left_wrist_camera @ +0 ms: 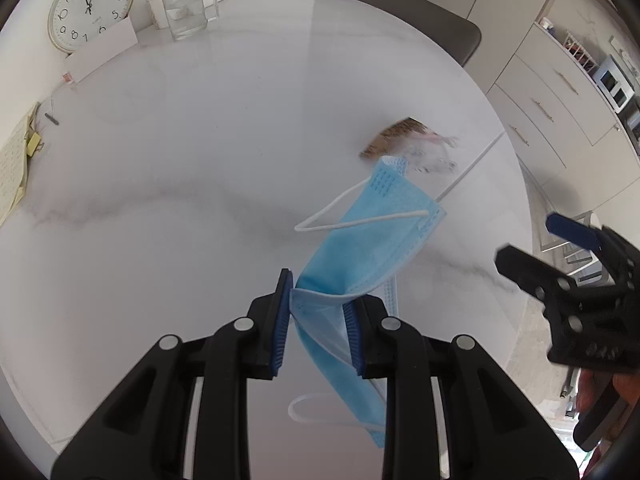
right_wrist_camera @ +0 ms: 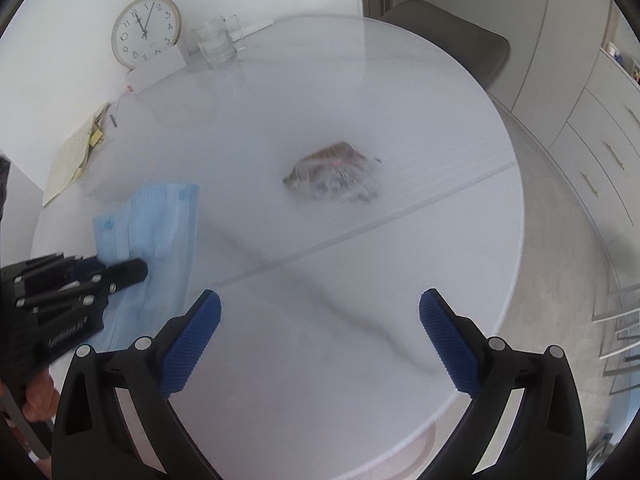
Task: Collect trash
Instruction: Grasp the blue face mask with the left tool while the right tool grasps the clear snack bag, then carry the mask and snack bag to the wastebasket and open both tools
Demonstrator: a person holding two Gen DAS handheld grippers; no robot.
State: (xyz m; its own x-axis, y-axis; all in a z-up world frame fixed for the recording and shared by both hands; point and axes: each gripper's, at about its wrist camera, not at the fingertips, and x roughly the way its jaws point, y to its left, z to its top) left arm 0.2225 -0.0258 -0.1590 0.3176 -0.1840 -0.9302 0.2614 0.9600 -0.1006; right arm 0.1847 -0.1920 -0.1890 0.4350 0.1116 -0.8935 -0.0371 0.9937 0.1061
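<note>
Left tool (left_wrist_camera: 318,304) clenched on blue face mask (left_wrist_camera: 372,232), lower centre of frame, hanging above desk (left_wrist_camera: 180,160). Mask light, limp, floppy; pinch folded cloth, not ear loops. Right tool (right_wrist_camera: 320,320) released. Crinkly wrapper (right_wrist_camera: 336,176) mid-desk: light, slippery; grab bunched middle.

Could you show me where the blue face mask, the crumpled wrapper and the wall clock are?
Blue face mask (left_wrist_camera: 372,236): left wrist view, on its pleated middle.
Crumpled wrapper (right_wrist_camera: 334,178): right wrist view, on its centre.
Wall clock (left_wrist_camera: 91,6): left wrist view, on its dial.
</note>
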